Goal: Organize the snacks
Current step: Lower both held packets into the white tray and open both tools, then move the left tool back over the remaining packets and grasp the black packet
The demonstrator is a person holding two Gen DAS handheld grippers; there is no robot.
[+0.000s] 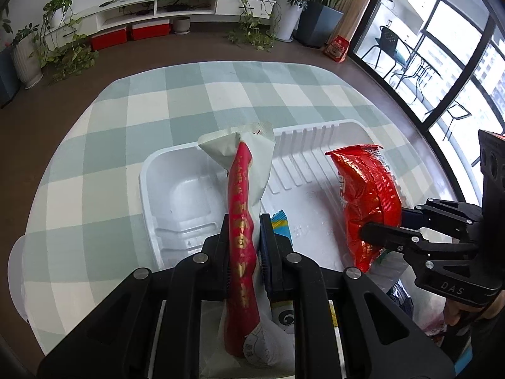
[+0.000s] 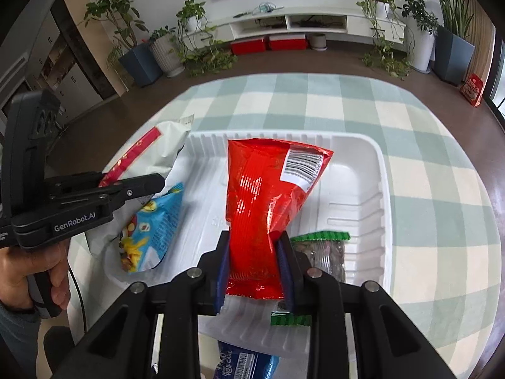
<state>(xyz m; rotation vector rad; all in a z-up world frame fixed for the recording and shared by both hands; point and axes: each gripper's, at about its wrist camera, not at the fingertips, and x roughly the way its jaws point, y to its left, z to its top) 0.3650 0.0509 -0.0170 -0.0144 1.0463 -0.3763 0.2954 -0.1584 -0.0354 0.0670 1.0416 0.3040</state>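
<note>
Tray [image 2: 383, 189], white, on checked tablecloth [image 2: 426, 158]. Red packet [image 2: 262, 208] pinched in right gripper [image 2: 255, 268], above tray middle; white-and-red packet [image 1: 243, 208] clamped in fully closed left gripper [image 1: 244, 243], above left compartment, apparently for sorting. Blue packet [image 2: 151, 230], green-edged packet [image 2: 325, 252] already inside.

My black left claw [image 1: 244, 237] carries a red-and-white gold-printed packet [image 1: 241, 208]; my right claw [image 2: 254, 268], a glossy red crinkled bag [image 2: 262, 195]; the bench cloth [image 2: 426, 164] is green-and-cream checked.

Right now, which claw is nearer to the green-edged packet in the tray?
Right. The right claw, shut on the red bag, is just beside the green-edged packet; the left claw is across the tray.
</note>
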